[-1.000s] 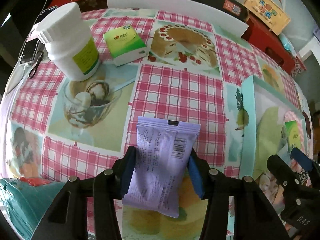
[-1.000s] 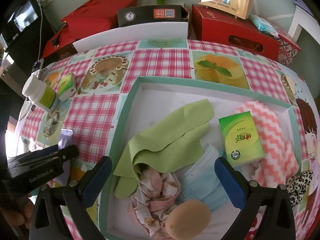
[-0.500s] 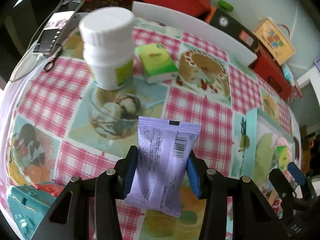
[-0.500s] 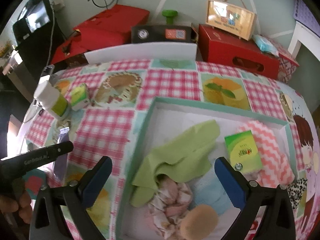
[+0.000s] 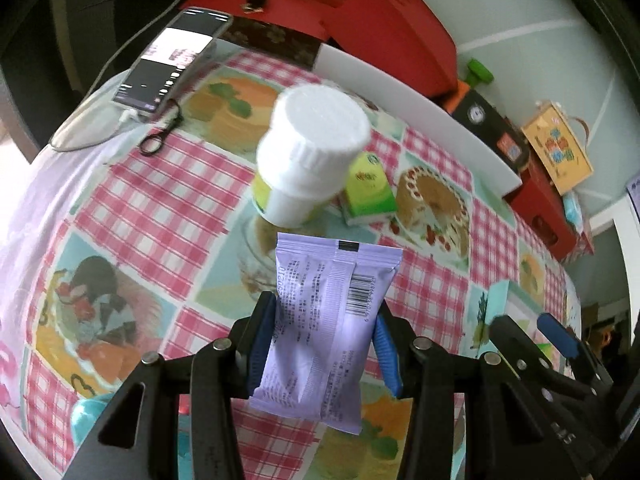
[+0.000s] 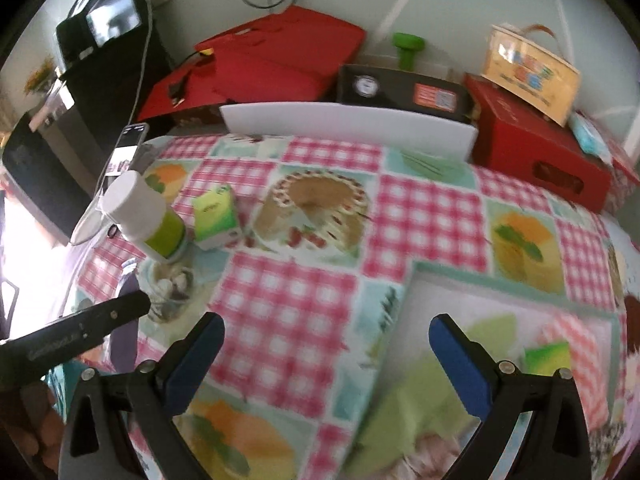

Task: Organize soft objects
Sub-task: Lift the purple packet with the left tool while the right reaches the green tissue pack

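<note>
1. The left wrist view shows the left gripper point(image 5: 324, 344) up close. Its two blue pads squeeze a purple packet point(image 5: 322, 332) from both sides. The packet stands up and is lifted off the table point(image 5: 168, 204).
2. In the right wrist view the packet is only a thin purple strip at 9 o'clock, behind the black finger of the left gripper point(image 6: 92, 320).
3. The left view also shows a phone point(image 5: 172, 60) lying at 11 o'clock, with a cord beside it. The right view shows it much smaller.
4. The right wrist view shows the right gripper point(image 6: 324, 356). Its blue pads stand wide apart and nothing is between them. It hangs over the checked tablecloth.
5. Only the right view looks well into the box with the teal rim point(image 6: 512, 280) at 4 o'clock. A green cloth point(image 6: 424, 396), a pink striped cloth point(image 6: 576, 340) and a small green pack point(image 6: 548, 356) lie inside. They look blurry. The left view shows just a corner of the box.
6. Both views show a white bottle point(image 5: 308, 152) with a green label standing on the table. A green tissue pack point(image 5: 370, 188) lies just beside it.
7. A hand point(image 6: 28, 432) shows at 8 o'clock in the right view, holding the left gripper.
</note>
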Available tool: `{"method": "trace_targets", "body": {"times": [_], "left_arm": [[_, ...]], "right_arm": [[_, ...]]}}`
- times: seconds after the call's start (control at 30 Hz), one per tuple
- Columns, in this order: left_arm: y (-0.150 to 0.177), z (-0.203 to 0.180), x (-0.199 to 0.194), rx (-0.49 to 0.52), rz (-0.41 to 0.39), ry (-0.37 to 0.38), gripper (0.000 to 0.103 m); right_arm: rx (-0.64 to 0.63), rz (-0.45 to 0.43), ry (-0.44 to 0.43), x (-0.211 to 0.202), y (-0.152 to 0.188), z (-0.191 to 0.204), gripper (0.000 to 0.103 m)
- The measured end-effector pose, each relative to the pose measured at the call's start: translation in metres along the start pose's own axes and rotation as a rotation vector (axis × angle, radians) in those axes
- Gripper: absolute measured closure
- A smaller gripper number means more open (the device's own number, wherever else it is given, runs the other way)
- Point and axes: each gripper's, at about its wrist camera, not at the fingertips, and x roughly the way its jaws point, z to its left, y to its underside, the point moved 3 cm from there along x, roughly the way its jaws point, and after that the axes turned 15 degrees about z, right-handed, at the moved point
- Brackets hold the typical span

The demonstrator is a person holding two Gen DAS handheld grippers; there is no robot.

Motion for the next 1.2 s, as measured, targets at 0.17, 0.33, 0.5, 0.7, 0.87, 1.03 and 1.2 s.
{"method": "trace_targets", "body": {"times": [0.17,0.33,0.5,0.7,0.87,1.03,1.2], "left_arm": [[-0.006,0.015,-0.012,-0.050,-0.039,0.009,0.055],[-0.012,0.026,-0.019,-0.089,-0.068,-0.006,0.055],[-0.017,0.041,-0.022,-0.134,-0.086,-0.007,0.055],[-0.022,0.052,-0.026,-0.170,-0.109,-0.009,0.055],[-0.024,0.057,-0.021,-0.188,-0.092,0.005,0.055],[-0.025,0.060,-0.019,-0.198,-0.089,0.009,0.055],[-0.025,0.061,-0.017,-0.202,-0.084,0.013,0.055]], "right_arm": [[-0.080,0.000,0.007,0.012,-0.021,0.027,0.000],[-0.165,0.027,0.032,0.027,-0.038,0.055,0.000],[-0.228,0.036,0.046,0.039,-0.050,0.074,0.000],[-0.267,0.046,0.064,0.054,-0.063,0.091,0.008],[-0.273,0.068,0.062,0.068,-0.073,0.100,0.012],[-0.279,0.077,0.063,0.077,-0.078,0.104,0.015],[-0.289,0.096,0.064,0.089,-0.081,0.108,0.020]]}}
